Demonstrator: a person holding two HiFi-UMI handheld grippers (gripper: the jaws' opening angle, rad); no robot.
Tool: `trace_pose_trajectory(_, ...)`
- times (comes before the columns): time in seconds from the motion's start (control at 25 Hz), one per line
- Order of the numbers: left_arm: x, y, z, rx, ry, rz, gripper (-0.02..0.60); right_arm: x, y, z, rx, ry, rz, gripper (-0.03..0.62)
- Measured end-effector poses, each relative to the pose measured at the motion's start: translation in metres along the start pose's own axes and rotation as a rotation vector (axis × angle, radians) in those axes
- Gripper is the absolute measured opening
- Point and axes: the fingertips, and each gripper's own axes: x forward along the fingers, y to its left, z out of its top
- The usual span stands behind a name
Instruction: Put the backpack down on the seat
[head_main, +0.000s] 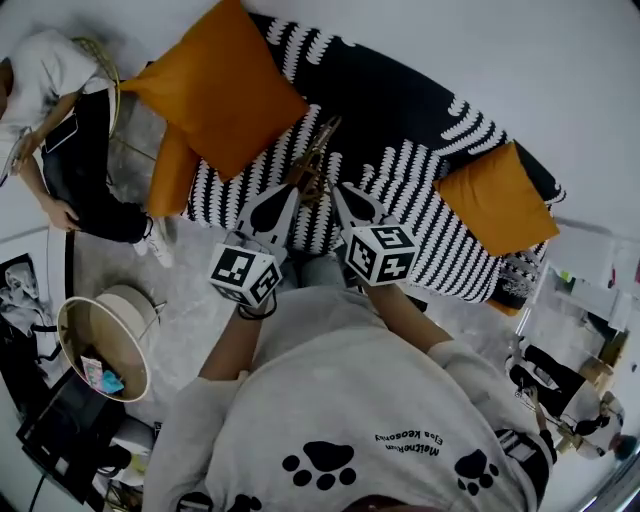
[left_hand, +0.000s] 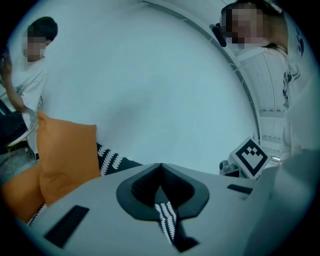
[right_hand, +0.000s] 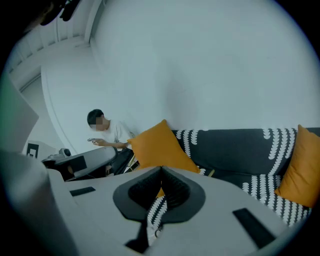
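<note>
I make out no backpack in any view. A black sofa (head_main: 420, 110) with white leaf-pattern stripes has its seat (head_main: 450, 235) right below me. My left gripper (head_main: 293, 190) and right gripper (head_main: 335, 187) hover side by side over the seat's front, tips pointing at the sofa. Both are shut. In the left gripper view my left gripper (left_hand: 160, 165) has nothing between its pads, only sofa pattern showing behind. My right gripper (right_hand: 161, 169) looks the same. A thin brown thing (head_main: 315, 160) lies just beyond the tips; I cannot tell what it is.
Orange cushions lean on the sofa at left (head_main: 225, 85) and right (head_main: 495, 200), with another (head_main: 172, 170) at the left end. A seated person (head_main: 60, 120) is at the left. A round basket (head_main: 105, 345) stands on the floor at lower left, another person (head_main: 560, 385) at lower right.
</note>
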Motion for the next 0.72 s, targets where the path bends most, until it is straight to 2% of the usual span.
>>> trace_pose_trajectory(0.36, -0.016, -0.035, 0.033, 0.05, -0.056, -0.015, 0.018, -0.046, 0.034, 0.045, -0.094, -0.126, 0.079, 0.034)
trace_pose_trajectory(0.56, -0.031, -0.049, 0.054, 0.068, -0.089, -0.039, 0.018, -0.061, 0.057, 0.062, -0.128, -0.182, 0.094, 0.034)
trace_pose_trajectory(0.72, -0.036, -0.051, 0.067, 0.089, -0.123, -0.021, 0.018, -0.07, 0.064, 0.076, -0.163, -0.241, 0.11, 0.034)
